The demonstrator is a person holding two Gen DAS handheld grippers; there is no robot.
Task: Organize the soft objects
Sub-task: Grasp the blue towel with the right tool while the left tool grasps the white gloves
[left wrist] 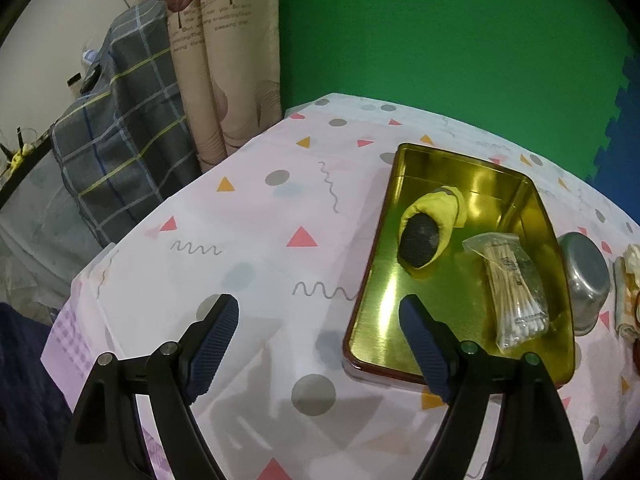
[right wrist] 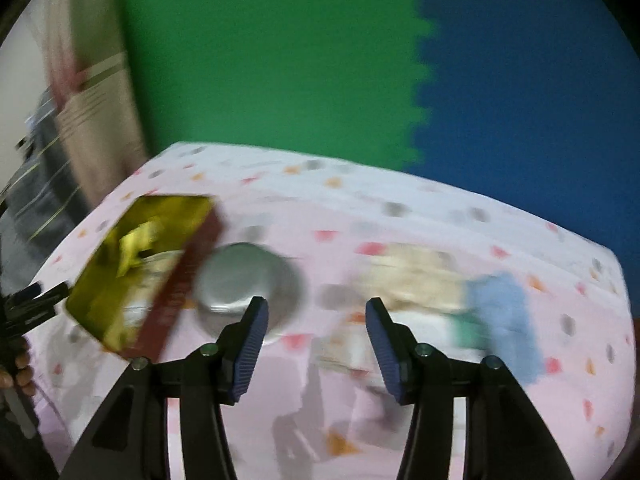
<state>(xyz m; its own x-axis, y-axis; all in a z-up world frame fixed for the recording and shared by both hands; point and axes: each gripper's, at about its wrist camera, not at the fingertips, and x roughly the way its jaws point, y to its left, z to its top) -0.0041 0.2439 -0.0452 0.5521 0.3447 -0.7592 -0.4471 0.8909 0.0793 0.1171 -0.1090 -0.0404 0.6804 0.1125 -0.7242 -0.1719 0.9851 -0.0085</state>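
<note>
A gold tin tray (left wrist: 384,312) lies on the patterned tablecloth; it holds a yellow and grey rolled sock (left wrist: 426,232) and a clear bag of cotton swabs (left wrist: 514,292). My left gripper (left wrist: 318,322) is open and empty, hovering over the tray's near left edge. The right wrist view is blurred: my right gripper (right wrist: 316,320) is open and empty above the cloth. Ahead of it lie a cream cloth (right wrist: 416,276), a blue cloth (right wrist: 500,320) and a small green item (right wrist: 466,330). The tray (right wrist: 100,312) shows at left there.
An upturned metal bowl (left wrist: 586,280) (right wrist: 244,284) sits just right of the tray. Folded cloths (left wrist: 628,296) lie at the right edge. A plaid-covered object (left wrist: 120,152) and a curtain (left wrist: 224,80) stand beyond the table's left edge. Green and blue wall behind.
</note>
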